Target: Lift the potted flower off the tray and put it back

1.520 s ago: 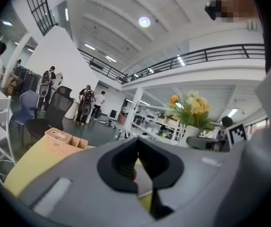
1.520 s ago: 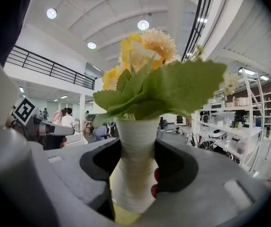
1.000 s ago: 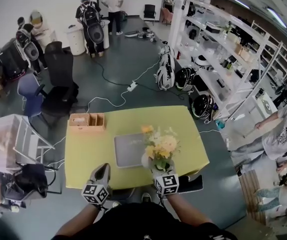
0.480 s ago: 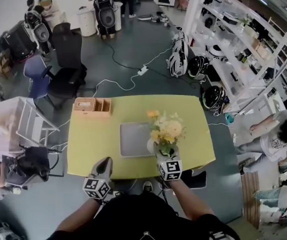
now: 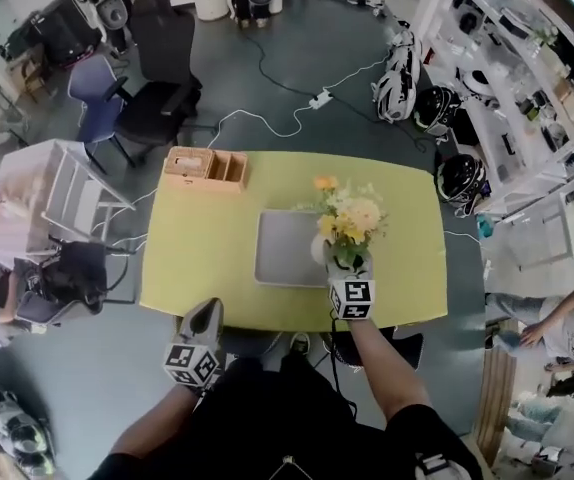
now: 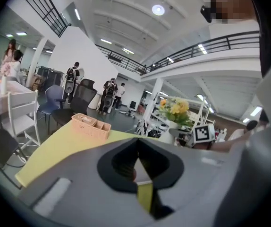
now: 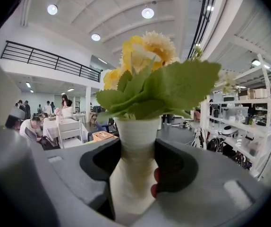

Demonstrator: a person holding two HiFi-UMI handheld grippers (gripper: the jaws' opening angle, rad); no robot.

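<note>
Where the grey tray's right edge meets the yellow table, grips the potted flower upright by its white neck with the right gripper, jaws pressed on both sides. Cannot tell whether its base touches the tray. Holds the left gripper pinched together and empty at the table's near edge, well apart from the wooden organizer box.

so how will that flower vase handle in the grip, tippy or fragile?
Probably top-heavy: the flowers spread much wider than the narrow white vase, so it may tip if set down crooked. Likely stiff, possibly breakable: it keeps its shape between the closed jaws of the right gripper.
</note>
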